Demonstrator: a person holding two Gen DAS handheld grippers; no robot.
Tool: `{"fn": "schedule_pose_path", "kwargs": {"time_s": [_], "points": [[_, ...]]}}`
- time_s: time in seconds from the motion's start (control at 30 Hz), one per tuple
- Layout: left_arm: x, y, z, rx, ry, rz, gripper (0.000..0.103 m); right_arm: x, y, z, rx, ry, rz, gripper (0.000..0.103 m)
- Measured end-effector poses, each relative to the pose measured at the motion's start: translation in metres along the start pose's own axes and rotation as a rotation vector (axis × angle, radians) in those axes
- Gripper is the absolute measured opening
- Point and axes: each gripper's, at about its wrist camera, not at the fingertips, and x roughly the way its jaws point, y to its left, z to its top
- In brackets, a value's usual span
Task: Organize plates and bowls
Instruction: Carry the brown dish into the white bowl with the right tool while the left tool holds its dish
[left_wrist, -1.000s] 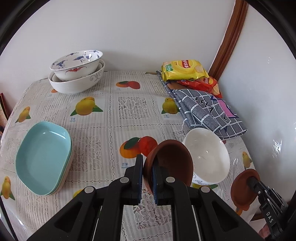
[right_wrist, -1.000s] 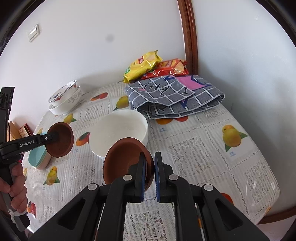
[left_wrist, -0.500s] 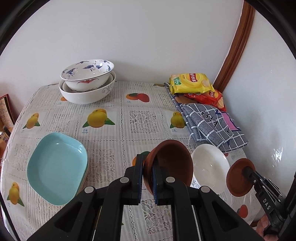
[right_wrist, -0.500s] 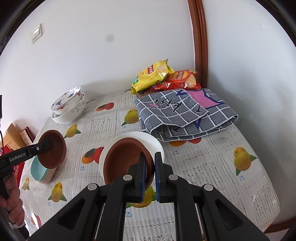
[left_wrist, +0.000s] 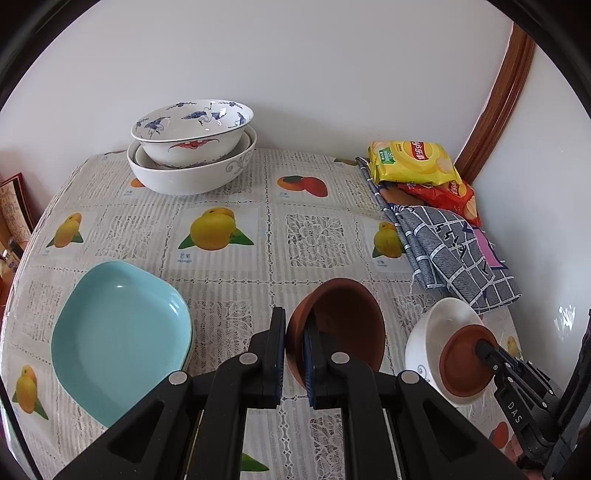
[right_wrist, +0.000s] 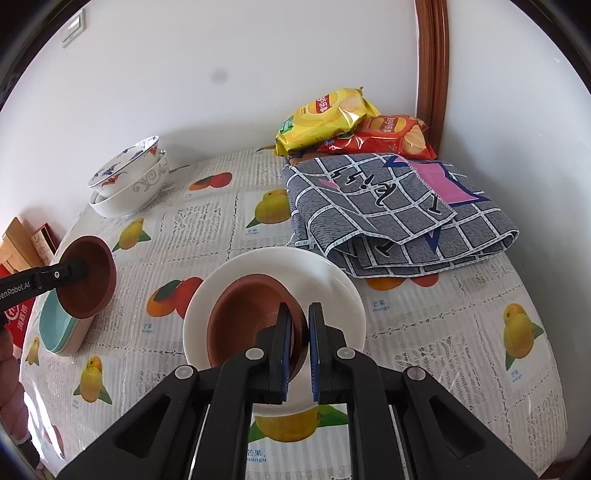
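The bench (left_wrist: 314, 236) was the biggest thing. It wore a cloth with fruit pictures and sat in a corner, with walls along its far edge and its right edge. Most of its middle was bare, with lots of room to move.

A folded grey cloth (right_wrist: 399, 206) lay by the right wall. Two chip bags, a yellow bag (right_wrist: 325, 114) and a red bag (right_wrist: 384, 134), rested on its far end.

Two big bowls (left_wrist: 192, 158) sat one inside the other at the far edge, close to the wall. A stack of blue plates (left_wrist: 122, 339) sat near the left edge of the bench.

A white bowl (right_wrist: 332, 280) stood near the front right part of the bench, just beside the grey cloth.

The right tool (right_wrist: 297, 347) was pinched shut on the rim of a small brown bowl (right_wrist: 247, 314). This brown bowl was tilted and sat down inside the white bowl. I could not tell if it touched the bottom.

The left tool (left_wrist: 293, 354) was pinched shut on the rim of another brown bowl (left_wrist: 343, 321). It held that bowl up on its side over the bare bench, between the blue plates and the white bowl, apart from both.
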Motion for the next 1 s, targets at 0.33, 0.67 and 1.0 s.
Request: {"fn": "schedule_pose_path", "kwargs": {"time_s": [0.33,0.67,1.0], "points": [[0.009,0.000,0.005,0.003,0.013,-0.002,0.009,0.021,0.007,0.003,-0.023,0.044,-0.009,0.009],[0.015,0.000,0.008,0.000,0.018,-0.007,0.009,0.030,0.012,0.003,-0.057,0.066,-0.041,0.009],[0.026,-0.002,0.007,0.001,0.033,-0.023,0.009,0.041,0.017,0.003,-0.119,0.083,-0.099,0.009]]}}
